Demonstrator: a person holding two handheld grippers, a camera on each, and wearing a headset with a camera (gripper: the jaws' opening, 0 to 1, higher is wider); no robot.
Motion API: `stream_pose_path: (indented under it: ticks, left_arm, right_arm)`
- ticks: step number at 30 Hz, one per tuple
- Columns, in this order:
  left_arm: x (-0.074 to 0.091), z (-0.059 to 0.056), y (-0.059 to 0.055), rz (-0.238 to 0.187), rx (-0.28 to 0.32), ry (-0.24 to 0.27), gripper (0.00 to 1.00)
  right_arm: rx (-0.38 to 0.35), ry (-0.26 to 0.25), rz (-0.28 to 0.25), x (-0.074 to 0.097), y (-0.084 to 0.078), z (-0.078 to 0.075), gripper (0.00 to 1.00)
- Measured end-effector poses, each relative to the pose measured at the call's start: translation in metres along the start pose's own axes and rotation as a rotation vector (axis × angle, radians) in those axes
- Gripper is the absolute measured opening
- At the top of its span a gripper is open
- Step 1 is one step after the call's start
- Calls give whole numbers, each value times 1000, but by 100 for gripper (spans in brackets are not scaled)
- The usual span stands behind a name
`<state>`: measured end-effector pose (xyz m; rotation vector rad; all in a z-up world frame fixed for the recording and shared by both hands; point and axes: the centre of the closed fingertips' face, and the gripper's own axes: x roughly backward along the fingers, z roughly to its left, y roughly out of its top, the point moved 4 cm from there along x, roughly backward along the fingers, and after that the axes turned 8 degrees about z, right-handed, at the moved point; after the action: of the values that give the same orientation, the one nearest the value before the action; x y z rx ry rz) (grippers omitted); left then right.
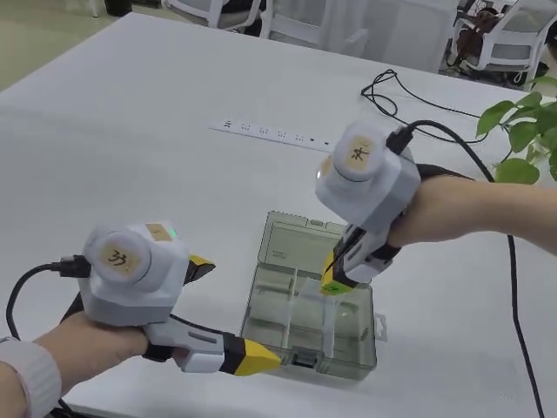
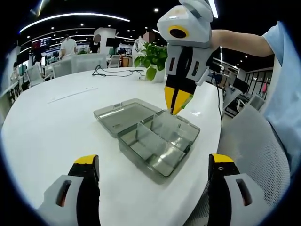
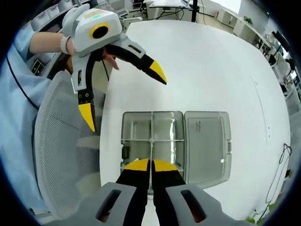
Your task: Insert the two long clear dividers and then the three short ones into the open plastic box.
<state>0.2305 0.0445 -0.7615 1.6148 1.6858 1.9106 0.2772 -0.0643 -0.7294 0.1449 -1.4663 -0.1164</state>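
Over plastic box (image 1: 261,306), right gripper (image 1: 332,283) fingers pinch clear divider (image 3: 151,128); left gripper (image 1: 231,310) fingers wide.

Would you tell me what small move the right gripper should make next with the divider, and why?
Probably press the right gripper gently straight down to seat the divider. Its jaws are shut on that clear divider, which stands in the box crossing a second divider; whether it is fully seated cannot be told.

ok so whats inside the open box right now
A clear divider runs through the box, pinched by the shut right gripper, and a second divider crosses it. The gripper's jaws cover the end of the box beneath them.
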Motion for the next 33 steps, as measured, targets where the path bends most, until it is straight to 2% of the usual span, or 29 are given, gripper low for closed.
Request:
stream_pose_path:
  ticks: [9, 21, 25, 33]
  left_arm:
    - [0, -2, 0, 1, -2, -4, 97]
    - [-1, -4, 0, 4, -3, -8, 96]
    - [-1, -4, 0, 7, -2, -8, 95]
    - [0, -3, -2, 9, -3, -3, 95]
  right_arm:
    - [-9, -5, -29, 2, -1, -1, 2]
    - [12, -9, -24, -3, 0, 2, 2]
    - [16, -13, -6, -10, 3, 3, 2]
    - [9, -31, 40, -35, 2, 2, 2]
